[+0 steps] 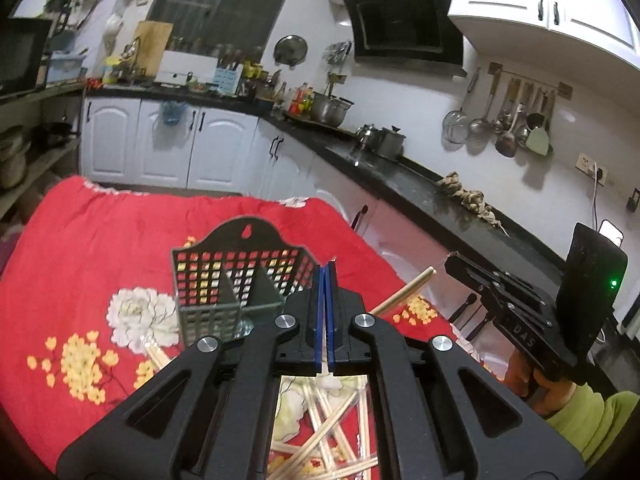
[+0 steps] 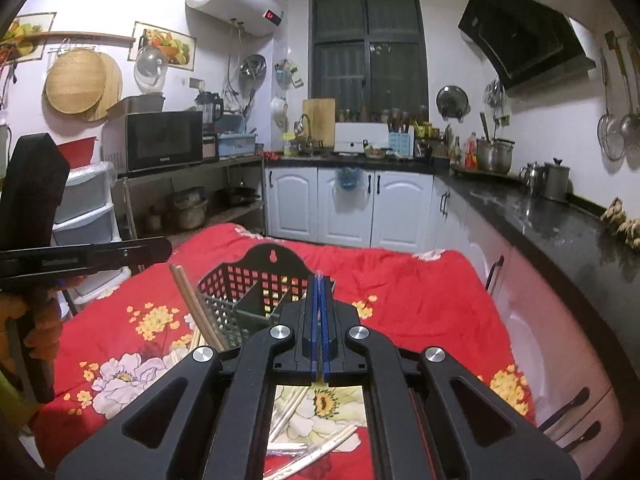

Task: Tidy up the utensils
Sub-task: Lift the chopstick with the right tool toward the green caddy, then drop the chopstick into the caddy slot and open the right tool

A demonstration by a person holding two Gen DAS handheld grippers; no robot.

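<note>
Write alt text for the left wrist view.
Shut jaws of the left gripper hover over a red floral cloth, just before a black perforated utensil caddy. Loose chopsticks lie beneath; the right gripper is at right, kitchen counter behind.

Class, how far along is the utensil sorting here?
Done: nothing visible; the black holder looks empty. In hand: the left gripper and right gripper are shut, each apparently on a chopstick. Left: loose chopsticks lying on the red cloth.
</note>
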